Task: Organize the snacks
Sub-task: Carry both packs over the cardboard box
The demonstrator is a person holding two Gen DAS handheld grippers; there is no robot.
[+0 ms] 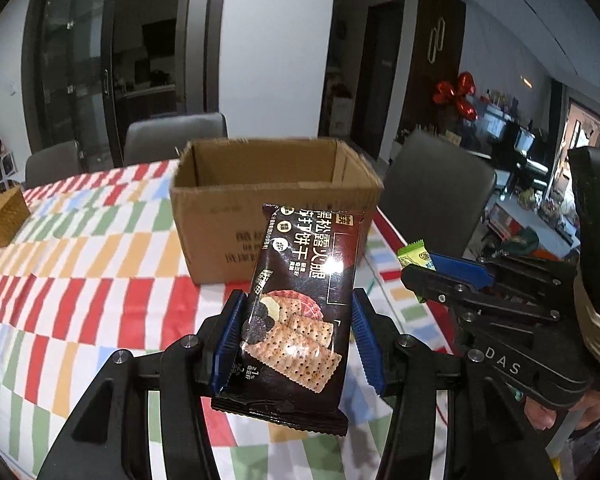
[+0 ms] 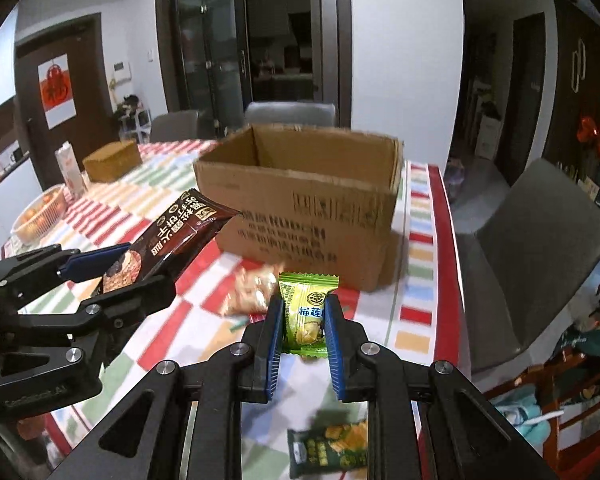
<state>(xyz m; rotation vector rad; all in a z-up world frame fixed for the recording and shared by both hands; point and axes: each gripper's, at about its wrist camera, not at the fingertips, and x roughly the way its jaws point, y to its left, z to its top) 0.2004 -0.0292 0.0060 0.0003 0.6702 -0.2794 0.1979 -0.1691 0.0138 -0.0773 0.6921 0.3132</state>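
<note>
the left gripper [image 1: 296, 344] is clamping a dark cracker packet [image 1: 300, 304] in its jaws above the checkered tabletop [image 1: 80, 280], short of the open cardboard box [image 1: 272, 200], while the right gripper [image 2: 303, 344] is pinching a green candy wrapper [image 2: 305, 312] beside it.

The left claw [image 1: 298, 336] is raised, its blue pads clamped on either side of what it holds. The right claw [image 2: 303, 322], just beside it at similar height, is likewise pinched tight, fingers pointing forward.
</note>
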